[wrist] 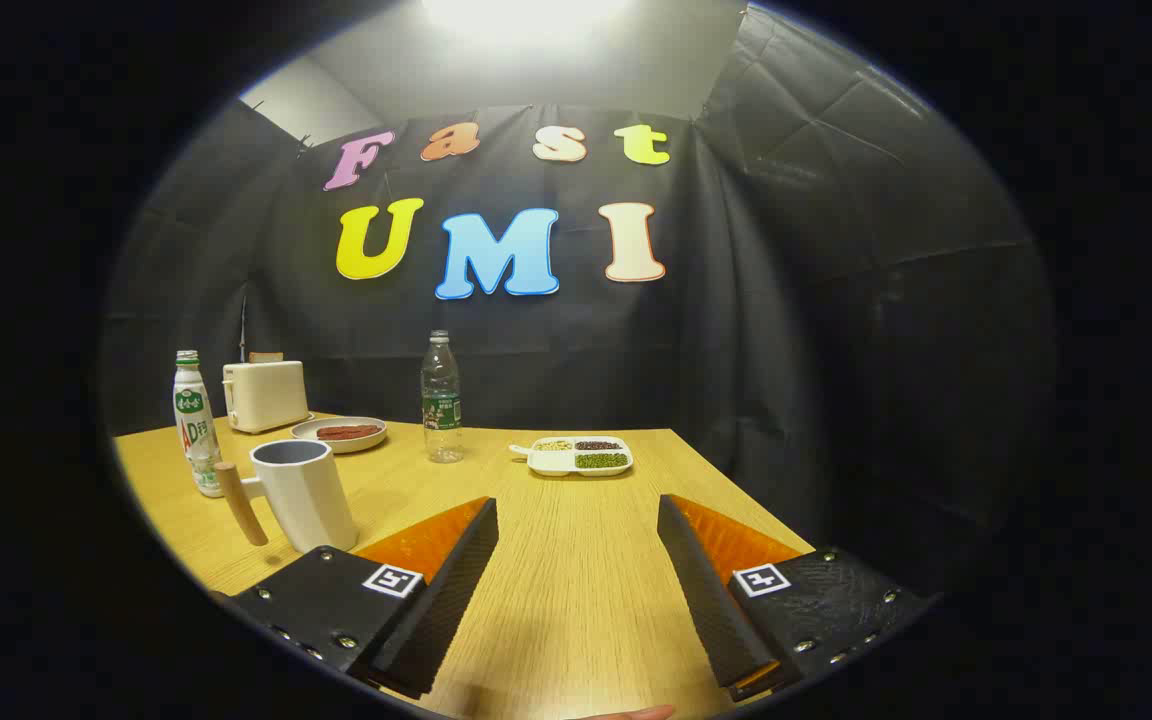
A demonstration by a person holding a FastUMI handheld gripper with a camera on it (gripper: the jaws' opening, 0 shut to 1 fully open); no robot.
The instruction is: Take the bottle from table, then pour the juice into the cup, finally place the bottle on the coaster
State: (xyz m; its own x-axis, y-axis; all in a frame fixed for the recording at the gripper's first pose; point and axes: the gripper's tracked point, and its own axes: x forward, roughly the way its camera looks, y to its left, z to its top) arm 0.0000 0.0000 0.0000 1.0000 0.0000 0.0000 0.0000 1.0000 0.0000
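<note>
A white drink bottle point(196, 424) with a green cap stands upright on the wooden table point(576, 600), far to the left beyond my fingers. Just in front of it is a white cup point(308, 492) with a wooden handle pointing left. A clear plastic bottle point(442, 398) with a green label stands farther back, ahead of my left finger. My gripper point(576, 505) hovers over the near part of the table, open wide, with only bare tabletop between the fingers. It touches nothing.
A cream toaster point(264, 394) sits at the back left, with a plate point(339, 433) holding something reddish-brown beside it. A white divided tray point(581, 456) of beans lies ahead of the fingers. The table's right edge runs close past my right finger.
</note>
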